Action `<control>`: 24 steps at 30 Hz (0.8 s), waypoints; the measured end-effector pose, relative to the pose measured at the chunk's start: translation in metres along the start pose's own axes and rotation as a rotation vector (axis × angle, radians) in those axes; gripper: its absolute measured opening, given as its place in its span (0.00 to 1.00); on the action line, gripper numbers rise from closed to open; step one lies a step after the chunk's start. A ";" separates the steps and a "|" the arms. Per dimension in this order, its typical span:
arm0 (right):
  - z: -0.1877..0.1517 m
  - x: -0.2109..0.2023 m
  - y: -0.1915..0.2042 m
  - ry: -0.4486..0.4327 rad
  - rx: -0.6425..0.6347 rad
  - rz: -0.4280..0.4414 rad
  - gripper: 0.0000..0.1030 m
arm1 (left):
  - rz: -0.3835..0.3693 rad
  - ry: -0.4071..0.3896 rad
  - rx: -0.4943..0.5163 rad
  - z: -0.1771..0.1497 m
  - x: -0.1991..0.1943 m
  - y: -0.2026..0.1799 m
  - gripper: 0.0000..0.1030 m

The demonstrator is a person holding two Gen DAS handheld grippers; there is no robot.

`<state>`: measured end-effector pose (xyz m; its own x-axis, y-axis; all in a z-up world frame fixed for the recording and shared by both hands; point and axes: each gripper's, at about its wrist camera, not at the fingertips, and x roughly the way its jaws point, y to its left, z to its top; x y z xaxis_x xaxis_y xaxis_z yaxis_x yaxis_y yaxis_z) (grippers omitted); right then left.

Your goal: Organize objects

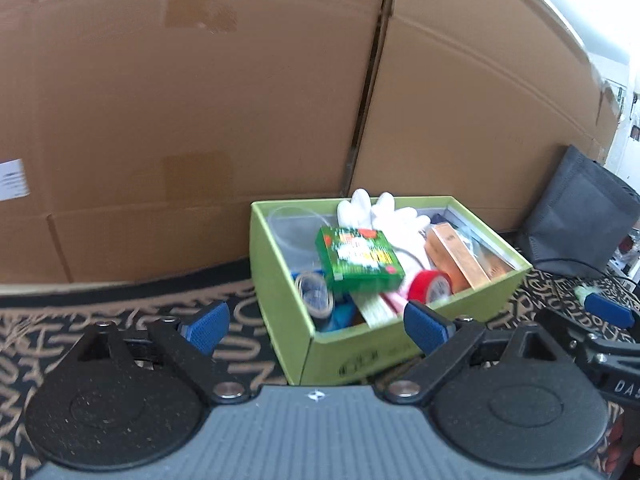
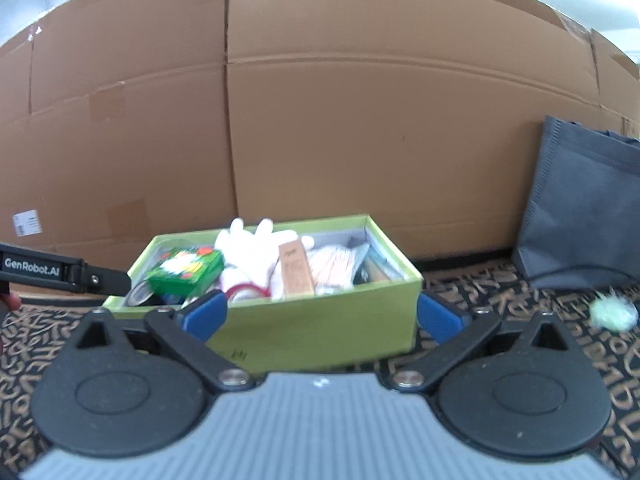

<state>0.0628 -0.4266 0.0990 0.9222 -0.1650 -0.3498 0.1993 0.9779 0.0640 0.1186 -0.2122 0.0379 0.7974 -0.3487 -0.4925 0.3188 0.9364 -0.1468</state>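
Observation:
A lime-green open box [image 1: 360,352] [image 2: 320,320] stands on the patterned mat and is filled with several items. On top lie a green printed packet [image 1: 360,258] [image 2: 186,270], white gloves [image 1: 384,212] [image 2: 252,248], a red tape roll [image 1: 432,284] and an orange-brown carton [image 1: 456,258] [image 2: 296,270]. My left gripper [image 1: 316,326] is open just in front of the box's near corner, with nothing held. My right gripper [image 2: 322,317] is open before the box's long side, also empty; one of its blue pads [image 1: 608,312] shows in the left wrist view.
Tall cardboard cartons [image 1: 200,100] [image 2: 360,120] form a wall right behind the box. A dark grey fabric bag [image 1: 580,216] [image 2: 580,200] leans at the right with a black cable beside it. A pale green fluffy ball [image 2: 614,312] lies on the mat [image 2: 560,320].

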 end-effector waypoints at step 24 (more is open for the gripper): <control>-0.033 -0.069 0.035 0.152 -0.124 0.028 1.00 | 0.123 0.107 -0.002 -0.072 -0.067 -0.024 0.95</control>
<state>-0.0049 -0.3767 0.0941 0.8643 -0.1253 -0.4872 0.1231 0.9917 -0.0367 0.0203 -0.2088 0.0123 0.7711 -0.2251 -0.5956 0.2212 0.9719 -0.0809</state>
